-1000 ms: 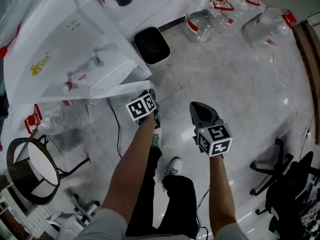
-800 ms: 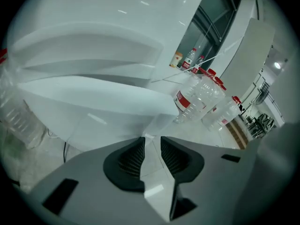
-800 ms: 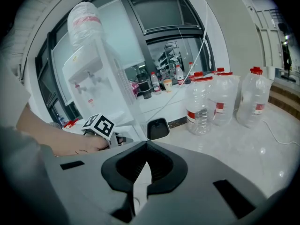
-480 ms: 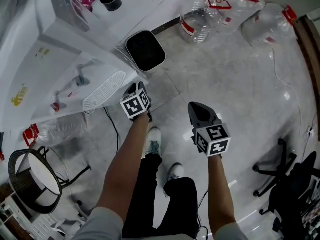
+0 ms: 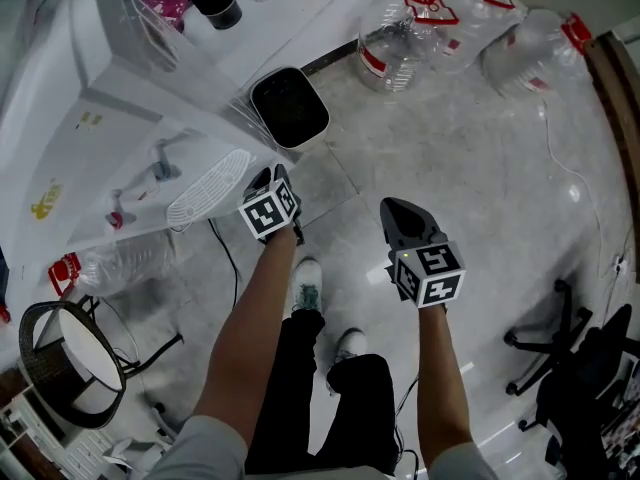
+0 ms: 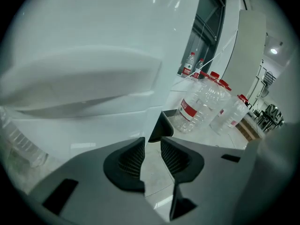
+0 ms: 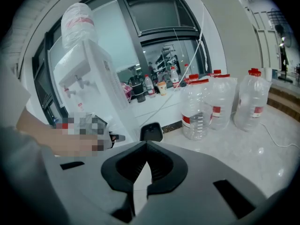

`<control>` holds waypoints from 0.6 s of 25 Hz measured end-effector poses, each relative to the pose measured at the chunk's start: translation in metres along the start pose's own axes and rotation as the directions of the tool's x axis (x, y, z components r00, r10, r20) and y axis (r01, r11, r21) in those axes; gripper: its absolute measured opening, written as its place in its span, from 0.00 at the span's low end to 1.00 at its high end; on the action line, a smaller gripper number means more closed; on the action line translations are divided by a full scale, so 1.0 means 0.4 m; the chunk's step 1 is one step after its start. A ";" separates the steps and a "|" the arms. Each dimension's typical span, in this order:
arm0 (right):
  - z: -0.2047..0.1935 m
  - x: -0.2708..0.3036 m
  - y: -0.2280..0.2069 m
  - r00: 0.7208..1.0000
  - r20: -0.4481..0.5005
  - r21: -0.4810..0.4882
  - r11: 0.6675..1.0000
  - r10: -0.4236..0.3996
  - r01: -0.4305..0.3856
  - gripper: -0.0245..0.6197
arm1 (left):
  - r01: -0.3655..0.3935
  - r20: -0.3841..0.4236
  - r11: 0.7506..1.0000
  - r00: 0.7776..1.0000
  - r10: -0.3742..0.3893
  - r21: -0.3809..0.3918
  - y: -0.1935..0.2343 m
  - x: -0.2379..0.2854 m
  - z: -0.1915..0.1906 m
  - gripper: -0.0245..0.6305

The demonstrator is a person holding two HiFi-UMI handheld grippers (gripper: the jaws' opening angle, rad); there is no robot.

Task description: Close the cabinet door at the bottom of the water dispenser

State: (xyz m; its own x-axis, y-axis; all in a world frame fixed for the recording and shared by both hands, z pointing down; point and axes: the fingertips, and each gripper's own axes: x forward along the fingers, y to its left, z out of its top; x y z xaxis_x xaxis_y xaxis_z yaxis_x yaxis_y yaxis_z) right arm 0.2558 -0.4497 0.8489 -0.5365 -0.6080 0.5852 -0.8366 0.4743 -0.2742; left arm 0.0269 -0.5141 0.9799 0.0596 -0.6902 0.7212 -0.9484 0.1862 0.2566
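1. the water dispenser (image 5: 90, 98) stands at the far left edge of the floor (image 5: 450, 148). a black bin (image 5: 290, 103) sits just beside its corner, and clear bottles (image 5: 400, 33) stand along the floor's far edge.
2. what changed: a second ago, in the head view, a white strip stood out below the drip tray (image 5: 208, 183) and ran to the left hand-held gripper (image 5: 266, 178). i take that strip for the top edge of the cabinet door. now no such strip shows past the tray, and the gripper has slid in under the tray's near corner.
3. in the left gripper view the cabinet door (image 6: 79, 125) fills the left side as a flat white panel, close in front of the jaws and below the bulge of the tray. the jaws stand spread with only floor showing in the gap, so they pinch nothing. whether a jaw's outer side touches the panel i cannot tell.
4. the right hand-held gripper (image 5: 392, 208) hangs over the floor, well apart from the dispenser. its jaws are pressed together at the tips and hold nothing.
5. meaning for the task: the door looks swung home or very nearly so, pushed rather than gripped. no view shows the seam at its free edge, so i cannot say it is fully shut. what seems left is a last firm push on the panel, then a look along that edge.
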 end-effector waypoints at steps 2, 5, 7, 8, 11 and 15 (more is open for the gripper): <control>0.034 -0.033 0.016 1.000 0.010 -0.010 1.000 -0.006 0.006 0.08 | 0.003 0.014 0.999 1.000 -0.004 0.048 -0.016 -0.051 0.014 0.22; 0.092 -0.107 0.051 1.000 0.020 -0.033 0.999 -0.019 0.020 0.08 | 0.008 0.071 0.980 0.997 -0.023 0.200 -0.057 -0.170 0.053 0.20; 0.135 -0.169 0.081 0.999 0.023 -0.050 0.998 -0.028 0.029 0.08 | 0.023 0.098 0.963 0.994 -0.051 0.269 -0.082 -0.271 0.086 0.20; 0.160 -0.203 0.099 0.999 0.024 -0.058 0.998 -0.031 0.033 0.08 | 0.034 0.105 0.956 0.992 -0.067 0.291 -0.092 -0.325 0.105 0.20; 0.249 -0.307 0.160 0.999 0.035 -0.090 0.996 -0.025 0.028 0.09 | 0.078 0.119 0.936 0.985 -0.125 0.343 -0.123 -0.491 0.170 0.20; 0.383 -0.464 0.265 0.997 0.069 -0.162 0.986 -0.022 0.033 0.16 | 0.123 0.156 0.912 0.968 -0.198 0.392 -0.146 -0.742 0.278 0.19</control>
State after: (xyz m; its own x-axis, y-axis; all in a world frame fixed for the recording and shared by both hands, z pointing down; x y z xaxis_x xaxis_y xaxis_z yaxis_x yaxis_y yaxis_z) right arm 0.2497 -0.3841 0.5945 -0.5239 -0.6608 0.5374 -0.8250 0.5506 -0.1274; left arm 0.0298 -0.3980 0.6794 0.1965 -0.8137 0.5471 -0.9794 -0.1893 0.0702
